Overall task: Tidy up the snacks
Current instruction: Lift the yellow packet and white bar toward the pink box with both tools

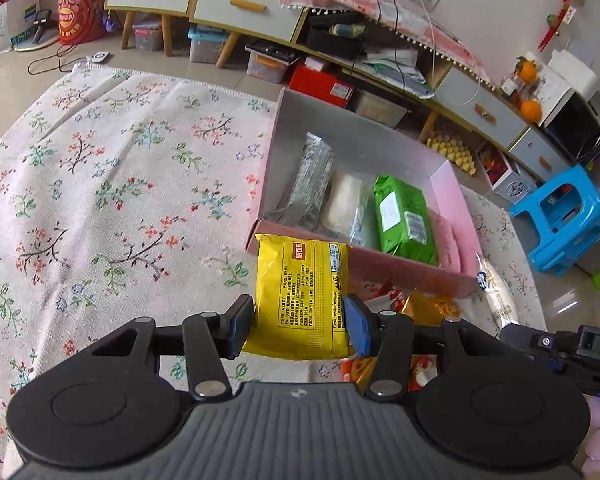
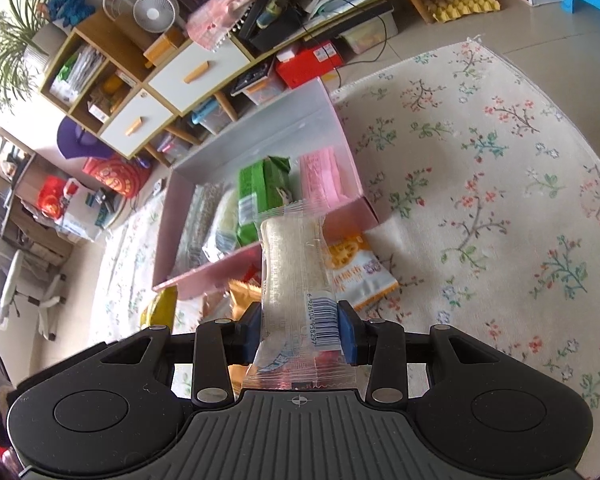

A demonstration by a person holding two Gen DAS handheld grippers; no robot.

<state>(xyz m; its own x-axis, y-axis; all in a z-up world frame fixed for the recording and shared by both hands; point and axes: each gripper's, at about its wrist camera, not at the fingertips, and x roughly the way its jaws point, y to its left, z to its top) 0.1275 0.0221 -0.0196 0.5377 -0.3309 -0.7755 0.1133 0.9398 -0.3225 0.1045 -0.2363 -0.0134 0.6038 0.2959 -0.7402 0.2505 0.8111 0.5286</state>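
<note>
Transfer step: left gripper [image 1: 300, 320] clamps a yellow packet [image 1: 302, 300], right gripper [image 2: 299, 330] a clear-wrapped rice cracker [image 2: 294, 268]; pink box [image 1: 400, 270] lies just beyond the fingertips. Next, presumably: advance, release inside.

Pink box [image 1: 400, 268]: one. Packets inside: three, namely grey [image 1: 310, 178], white [image 1: 346, 204] and green [image 1: 404, 216]. Gripper-held packets: two, yellow [image 1: 302, 300] and clear [image 2: 296, 264].

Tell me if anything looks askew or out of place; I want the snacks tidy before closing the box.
A few packets lie loose on the rug in front of the pink box, not in it. Inside, the green pack sits neatly. The left claw holds a yellow packet and the right claw a clear-wrapped snack, both outside.
</note>
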